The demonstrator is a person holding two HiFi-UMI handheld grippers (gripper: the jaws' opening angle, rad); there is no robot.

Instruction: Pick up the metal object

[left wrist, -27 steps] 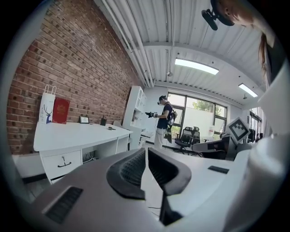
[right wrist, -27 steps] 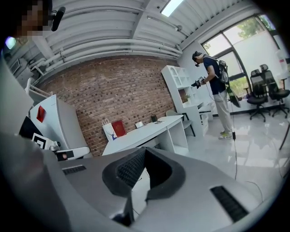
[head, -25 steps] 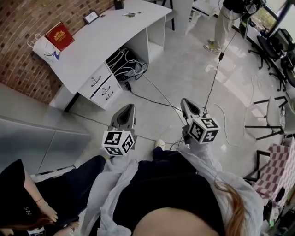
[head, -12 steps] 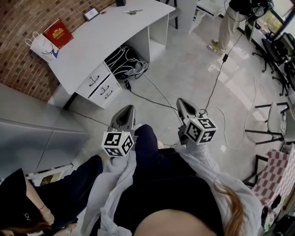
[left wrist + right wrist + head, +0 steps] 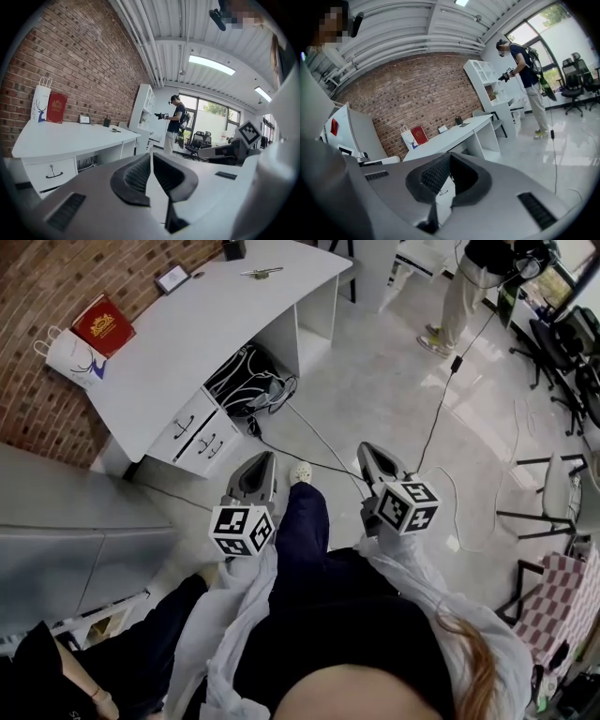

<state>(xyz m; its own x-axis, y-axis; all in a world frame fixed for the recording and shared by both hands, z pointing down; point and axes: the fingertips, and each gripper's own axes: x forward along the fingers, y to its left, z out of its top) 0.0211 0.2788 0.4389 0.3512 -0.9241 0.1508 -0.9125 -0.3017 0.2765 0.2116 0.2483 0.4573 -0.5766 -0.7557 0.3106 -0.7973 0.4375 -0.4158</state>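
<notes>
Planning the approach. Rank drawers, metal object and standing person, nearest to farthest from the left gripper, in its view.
1. Drawers, lower left, under the desk.
2. Metal object, on the desk's far end.
3. Standing person, beyond it, centre.

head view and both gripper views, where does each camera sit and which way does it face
Head view: on the person's head, looking steeply down at the floor; shows their torso, leg, left tool and right tool.
Left gripper view: on the left tool, looking along its shut jaws toward the white desk and brick wall; the right tool's marker cube shows at right.
Right gripper view: on the right tool, looking along its shut jaws at the same desk.
Shared: both gripper views catch the standing person.
</notes>
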